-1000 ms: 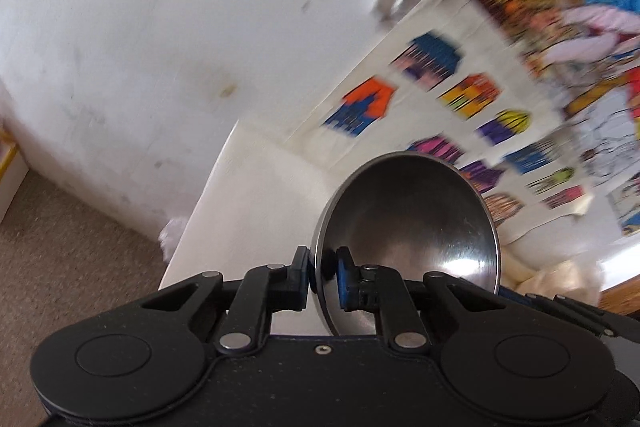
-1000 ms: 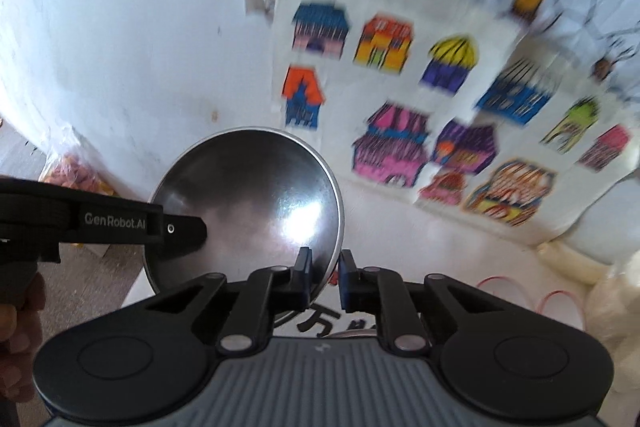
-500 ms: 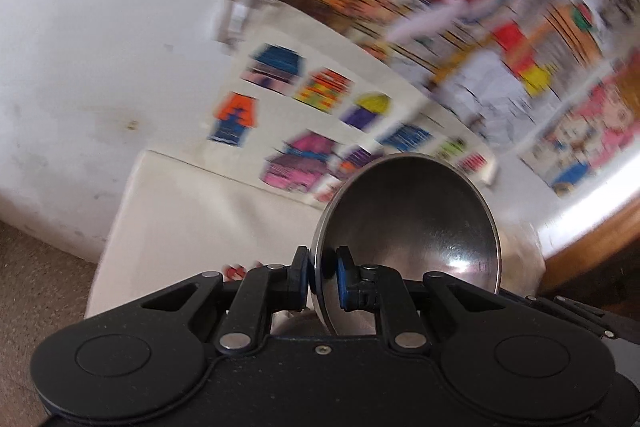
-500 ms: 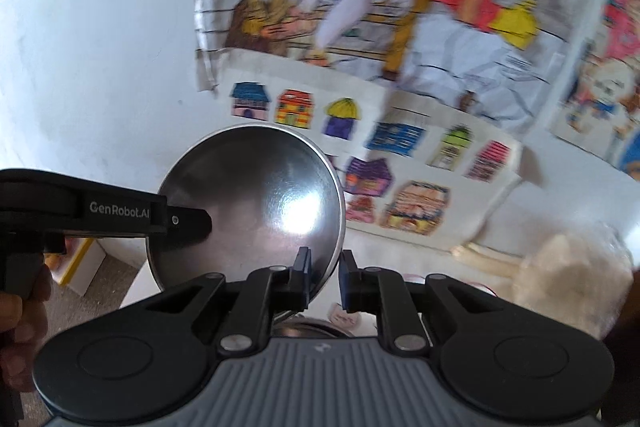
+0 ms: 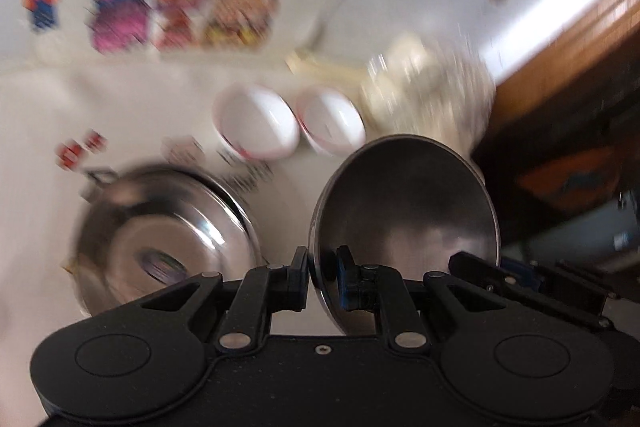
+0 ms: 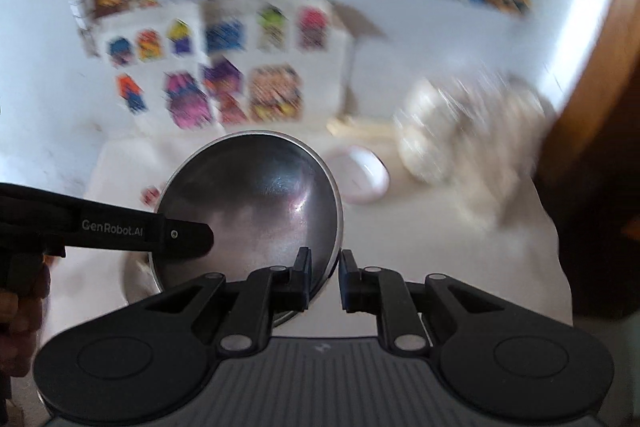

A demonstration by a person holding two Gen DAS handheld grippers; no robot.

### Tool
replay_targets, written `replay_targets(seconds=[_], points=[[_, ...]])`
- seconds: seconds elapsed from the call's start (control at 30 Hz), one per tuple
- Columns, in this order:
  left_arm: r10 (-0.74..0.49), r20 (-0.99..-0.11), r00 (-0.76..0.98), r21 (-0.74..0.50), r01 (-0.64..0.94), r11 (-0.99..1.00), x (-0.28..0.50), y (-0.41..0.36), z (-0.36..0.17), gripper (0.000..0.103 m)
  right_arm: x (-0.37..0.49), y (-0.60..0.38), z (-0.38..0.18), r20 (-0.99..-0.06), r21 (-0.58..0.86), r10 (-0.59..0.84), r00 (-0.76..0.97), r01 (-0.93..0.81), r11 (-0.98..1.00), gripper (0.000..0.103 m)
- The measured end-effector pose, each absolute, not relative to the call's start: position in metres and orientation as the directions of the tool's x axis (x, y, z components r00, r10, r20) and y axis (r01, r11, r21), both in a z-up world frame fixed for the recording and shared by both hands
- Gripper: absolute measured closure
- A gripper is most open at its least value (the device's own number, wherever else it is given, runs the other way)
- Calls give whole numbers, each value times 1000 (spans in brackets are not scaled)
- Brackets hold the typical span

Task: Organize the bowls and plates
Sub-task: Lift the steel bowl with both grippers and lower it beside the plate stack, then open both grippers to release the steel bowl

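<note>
A small steel bowl (image 5: 404, 211) is held tilted above the white table (image 5: 140, 99), gripped at opposite sides of its rim. My left gripper (image 5: 322, 267) is shut on the rim's left side. My right gripper (image 6: 324, 267) is shut on the right side of the same steel bowl (image 6: 248, 211). In the right wrist view the left gripper's finger (image 6: 176, 235) reaches over the bowl. A larger steel bowl (image 5: 160, 231) sits on the table below and to the left. Two white bowls (image 5: 256, 123) (image 5: 332, 123) stand side by side behind it.
A lumpy clear plastic bag (image 5: 428, 95) lies at the table's back right. Colourful drawings (image 6: 224, 87) cover the white wall behind. Brown wooden furniture (image 5: 560, 47) borders the table on the right. A person's hand (image 6: 20, 307) holds the left gripper.
Both views have swung from the wall and drawings down onto the table, bringing the large steel bowl, white bowls and bag into sight. Both grips on the small steel bowl are unchanged.
</note>
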State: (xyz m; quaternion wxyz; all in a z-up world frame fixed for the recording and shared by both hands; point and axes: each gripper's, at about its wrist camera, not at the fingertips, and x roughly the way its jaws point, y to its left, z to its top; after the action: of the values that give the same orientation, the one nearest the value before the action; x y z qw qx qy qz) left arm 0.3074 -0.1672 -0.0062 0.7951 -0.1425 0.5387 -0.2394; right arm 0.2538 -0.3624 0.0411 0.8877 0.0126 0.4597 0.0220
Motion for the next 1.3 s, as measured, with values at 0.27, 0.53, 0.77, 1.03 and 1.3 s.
replay_targets(seconds=[0.27,0.53,0.77,1.03,1.3], points=[[-467,-876,119,-430,245,869,300,-240,-48,83,241,-436,-7,-884,99,102,456,-31,995,87],[-343,-936,74,-330,147,933,294,-260,-80,82,248,-459,-55,-919,177,221,326,-159,971,87],[-267,-956,122,-263,53,963,291,-252,-87,82,261,-449,-74,-910,223,299,286,-269,937,87],[-240,-958,156,-234,54,971,296,-257,-93,79,273,-439,-85,-901,225,325,288,-330,917,87],[-259,-954,152,-253,56,966,298,-254,-95,76,275,-441,-85,-892,237,338,299,-326,915,84]])
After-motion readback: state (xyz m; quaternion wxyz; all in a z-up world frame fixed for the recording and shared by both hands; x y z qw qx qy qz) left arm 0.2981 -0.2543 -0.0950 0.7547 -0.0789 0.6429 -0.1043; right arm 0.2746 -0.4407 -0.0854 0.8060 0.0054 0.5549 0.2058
